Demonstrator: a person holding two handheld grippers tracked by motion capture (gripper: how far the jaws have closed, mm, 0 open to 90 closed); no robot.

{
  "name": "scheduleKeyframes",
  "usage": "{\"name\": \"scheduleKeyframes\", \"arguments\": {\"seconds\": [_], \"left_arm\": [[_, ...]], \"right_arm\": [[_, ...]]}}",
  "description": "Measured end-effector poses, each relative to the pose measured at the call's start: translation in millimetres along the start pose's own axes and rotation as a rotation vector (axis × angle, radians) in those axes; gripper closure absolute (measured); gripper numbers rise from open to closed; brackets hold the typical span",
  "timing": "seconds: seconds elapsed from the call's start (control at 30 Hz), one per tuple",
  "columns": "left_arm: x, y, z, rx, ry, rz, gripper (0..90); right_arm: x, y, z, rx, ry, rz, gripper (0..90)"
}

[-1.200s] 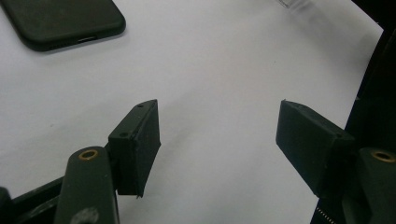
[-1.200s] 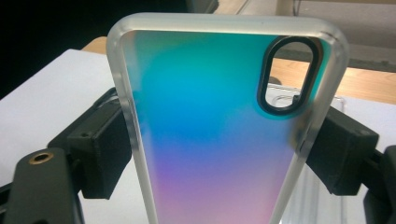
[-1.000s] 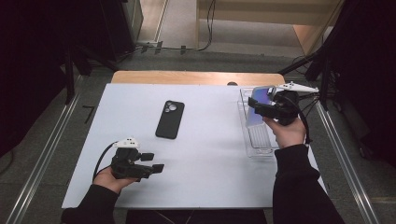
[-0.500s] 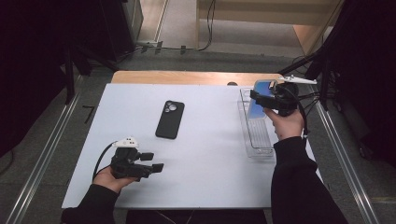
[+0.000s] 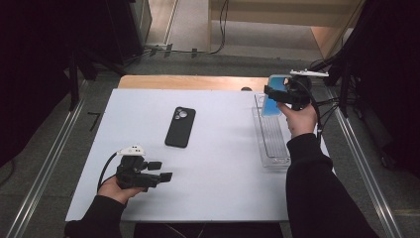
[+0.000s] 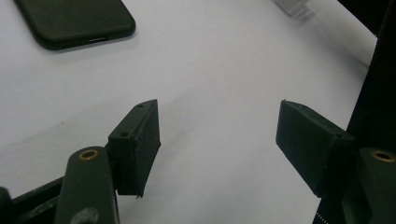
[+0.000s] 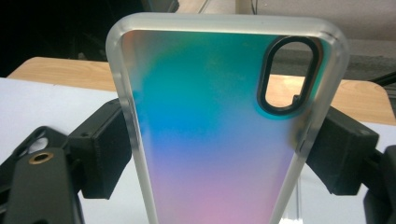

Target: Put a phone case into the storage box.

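Lifted off the clear tray, the iridescent case stands upright, clamped across its width by the right tool; the black phone lies leftward on the worktop, lengthwise away from the person. Left tool gapes empty, nearer it.

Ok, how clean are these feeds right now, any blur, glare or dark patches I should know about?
High view: table evenly lit, surroundings very dark, picture soft. Left gripper view: the jaws sharp, the black phone slightly soft, the clear tray at the top edge smeared. Right gripper view: the iridescent phone case close and fairly sharp with a soft sheen, no harsh glare; background out of focus.
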State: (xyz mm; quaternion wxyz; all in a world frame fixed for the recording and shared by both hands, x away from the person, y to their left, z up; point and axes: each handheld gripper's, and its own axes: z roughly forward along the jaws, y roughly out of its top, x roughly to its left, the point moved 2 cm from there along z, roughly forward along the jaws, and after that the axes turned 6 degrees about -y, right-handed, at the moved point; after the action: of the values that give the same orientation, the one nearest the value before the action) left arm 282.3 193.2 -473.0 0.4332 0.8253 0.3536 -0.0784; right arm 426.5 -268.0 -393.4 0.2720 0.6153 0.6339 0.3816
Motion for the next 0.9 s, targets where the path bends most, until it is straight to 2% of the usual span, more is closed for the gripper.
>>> {"name": "scheduleKeyframes", "arguments": {"seconds": [0.23,0.33,0.47,0.57,0.77,0.9], "left_arm": [[0.3,-0.1,0.4,-0.004,-0.001,-0.002,30.9],[0.4,-0.2,0.7,-0.003,-0.003,-0.002,30.9],[0.3,-0.3,1.2,0.001,-0.002,-0.002,30.9],[0.2,-0.5,1.3,0.001,-0.002,-0.003,30.9],[0.4,-0.4,1.3,0.003,-0.003,-0.002,30.9],[0.8,-0.8,1.9,0.005,-0.005,-0.002,30.9]], "right_arm": [[-2.7,9.8,13.4,0.004,-0.03,-0.011,14.9],[-4.0,11.0,21.5,0.009,-0.032,-0.005,14.9],[-4.1,11.4,31.7,0.013,-0.046,-0.021,14.9],[-5.4,10.9,39.5,0.015,-0.059,-0.019,14.9],[-10.4,5.2,59.0,0.052,-0.074,-0.016,14.8],[-12.4,-0.3,70.9,0.074,-0.1,-0.015,14.7]]}}
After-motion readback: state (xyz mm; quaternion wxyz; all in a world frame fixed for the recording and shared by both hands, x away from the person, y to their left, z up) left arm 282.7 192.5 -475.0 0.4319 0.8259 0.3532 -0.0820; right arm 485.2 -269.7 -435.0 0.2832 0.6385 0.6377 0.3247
